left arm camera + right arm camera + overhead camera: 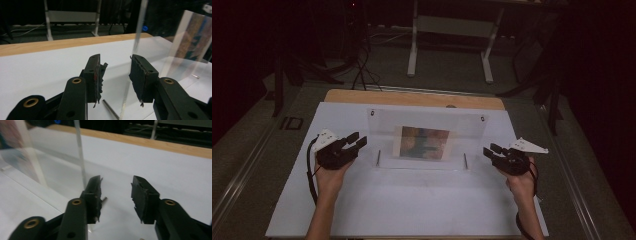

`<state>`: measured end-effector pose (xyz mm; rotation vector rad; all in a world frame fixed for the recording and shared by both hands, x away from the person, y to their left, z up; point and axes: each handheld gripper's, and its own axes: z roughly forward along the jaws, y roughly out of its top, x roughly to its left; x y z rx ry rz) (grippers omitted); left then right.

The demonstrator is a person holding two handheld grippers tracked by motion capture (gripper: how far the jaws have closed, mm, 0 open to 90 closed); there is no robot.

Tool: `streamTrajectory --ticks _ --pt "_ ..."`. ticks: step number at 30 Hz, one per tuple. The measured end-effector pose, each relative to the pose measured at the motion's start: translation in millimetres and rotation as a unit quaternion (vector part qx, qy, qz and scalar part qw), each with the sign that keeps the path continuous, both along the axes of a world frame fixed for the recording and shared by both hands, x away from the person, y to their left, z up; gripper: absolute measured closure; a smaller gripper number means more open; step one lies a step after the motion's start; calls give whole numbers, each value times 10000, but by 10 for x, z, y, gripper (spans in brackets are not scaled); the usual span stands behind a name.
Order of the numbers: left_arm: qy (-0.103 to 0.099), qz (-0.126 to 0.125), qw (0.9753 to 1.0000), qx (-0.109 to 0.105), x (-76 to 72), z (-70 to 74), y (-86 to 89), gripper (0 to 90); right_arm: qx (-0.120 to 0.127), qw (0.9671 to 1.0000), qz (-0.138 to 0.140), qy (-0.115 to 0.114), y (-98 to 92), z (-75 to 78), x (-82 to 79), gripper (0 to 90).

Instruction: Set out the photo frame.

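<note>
Clearly we risk tipping the clear picture stand [427, 137], upright mid-table: our left gripper [355, 141] and right gripper [491, 150], both open at its 2 side edges, could close unevenly and slip.

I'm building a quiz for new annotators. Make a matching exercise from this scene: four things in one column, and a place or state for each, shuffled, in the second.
Things:
1. left gripper
2. right gripper
3. colourful picture
4. wooden strip

Places or states:
A. along the table's far edge
B. open, by the left edge of the clear panel
C. inside the clear panel, in the middle
D. open, by the panel's right edge

Pairs: 1-B, 2-D, 3-C, 4-A
</note>
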<state>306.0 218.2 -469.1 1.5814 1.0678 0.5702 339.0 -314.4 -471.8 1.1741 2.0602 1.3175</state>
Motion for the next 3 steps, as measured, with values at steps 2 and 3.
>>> streamTrajectory --ticks 2,3 --pt "43 57 10000 62 8 -11 24 603 -150 9999 -54 31 10 -21 6 622" --pt "134 108 9998 126 23 -25 38 604 -207 9997 -73 49 15 -30 10 623"
